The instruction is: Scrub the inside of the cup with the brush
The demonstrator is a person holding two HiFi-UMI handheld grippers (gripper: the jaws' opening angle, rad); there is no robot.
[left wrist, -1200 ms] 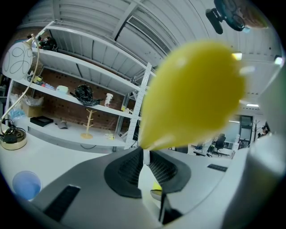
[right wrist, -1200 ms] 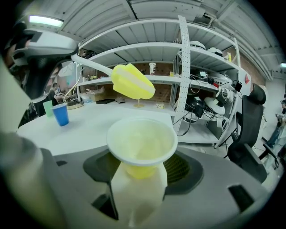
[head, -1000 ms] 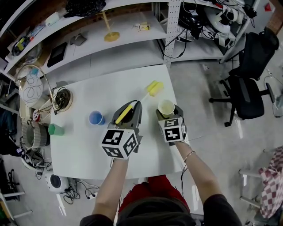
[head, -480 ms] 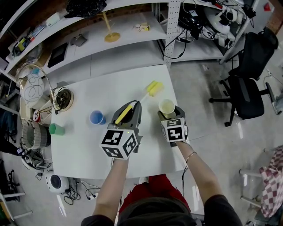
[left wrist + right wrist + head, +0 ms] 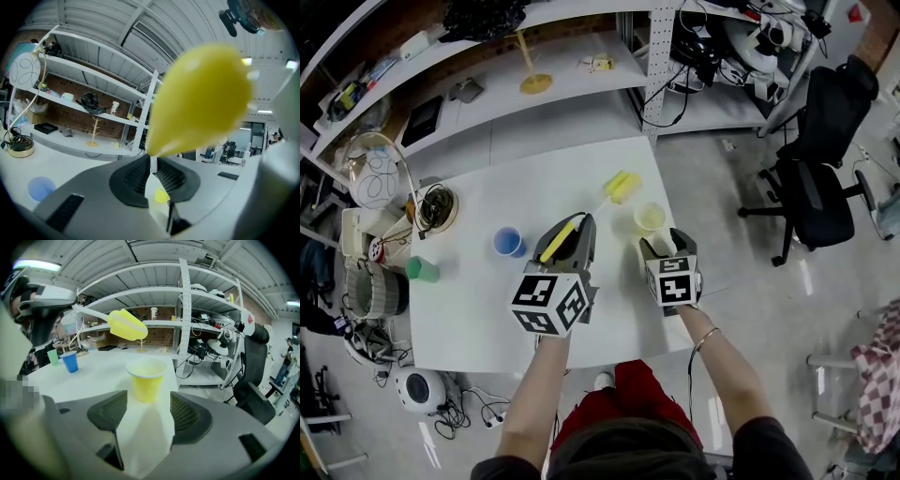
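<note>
**A:** So where is the yellow cup (image 5: 651, 217) right now?

**B:** It stands upright on the white table (image 5: 478, 309), just ahead of the right gripper (image 5: 662, 246). That gripper's jaws are spread wide with nothing between them. In the right gripper view the cup (image 5: 146, 378) sits beyond the tips, untouched.

**A:** And the brush?

**B:** The left gripper (image 5: 572, 227) has its jaws closed tight on the brush (image 5: 562, 238), gripping it at the yellow handle. The yellow sponge head (image 5: 623, 186) is held in the air, left of the cup and a little past it. It is higher than the rim and not inside.

**A:** How will the cup handle?

**B:** It looks like a thin disposable cup, so I'd expect it to be light, easy to tip, and quick to dent if squeezed. My guess is it wants a gentle hold around the middle of the wall. That should be just firm enough to stop it sliding when the sponge presses in. The sponge looks soft and the brush stem is slender, so it may flex.

**A:** Is anything crowding it?

**B:** No. A blue cup (image 5: 506, 242) and a green cup (image 5: 420, 269) stand well to the left of the yellow cup.
</note>
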